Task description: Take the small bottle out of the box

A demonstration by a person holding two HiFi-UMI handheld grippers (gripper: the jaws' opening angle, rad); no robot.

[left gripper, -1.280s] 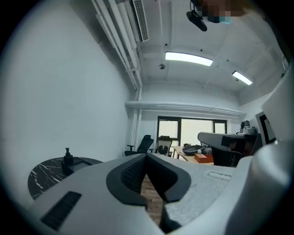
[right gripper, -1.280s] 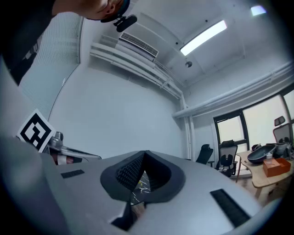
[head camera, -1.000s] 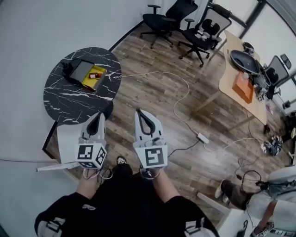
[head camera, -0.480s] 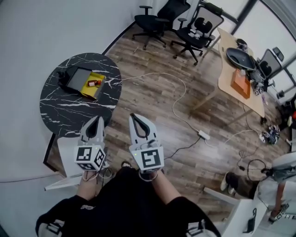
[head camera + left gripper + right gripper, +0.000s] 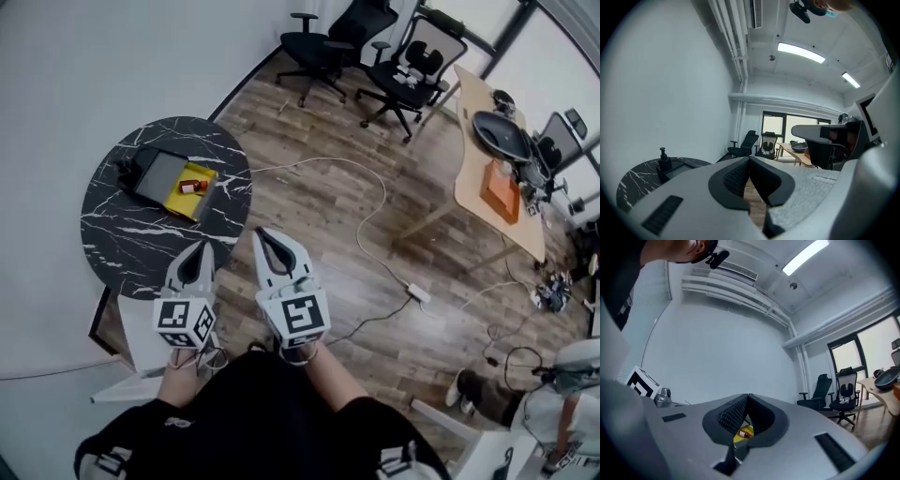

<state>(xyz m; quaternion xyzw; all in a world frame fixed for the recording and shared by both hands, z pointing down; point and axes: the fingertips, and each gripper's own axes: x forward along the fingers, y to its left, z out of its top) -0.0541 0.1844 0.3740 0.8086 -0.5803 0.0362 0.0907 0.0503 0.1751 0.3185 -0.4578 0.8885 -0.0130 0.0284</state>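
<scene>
Overhead, the head view takes in the whole scene: a round black marble table (image 5: 141, 234) at upper left, carrying an open yellow box (image 5: 187, 202) with the small bottle (image 5: 194, 186) lying on its side inside, and a dark pump dispenser (image 5: 127, 169) just beside the box's grey lid. The left gripper (image 5: 200, 247) and right gripper (image 5: 263, 233) hover side by side at the table's near edge, well apart from the box. The left gripper view shows the table rim and the dispenser (image 5: 663, 162) at lower left, but not the bottle. The right gripper view alone frames the bottle (image 5: 746, 432) on the yellow box (image 5: 738, 438), seen through the hollow behind its tips. Both pairs of jaws are pressed together at the tips, left gripper (image 5: 750, 159) and right gripper (image 5: 748, 397) alike, holding and touching nothing.
</scene>
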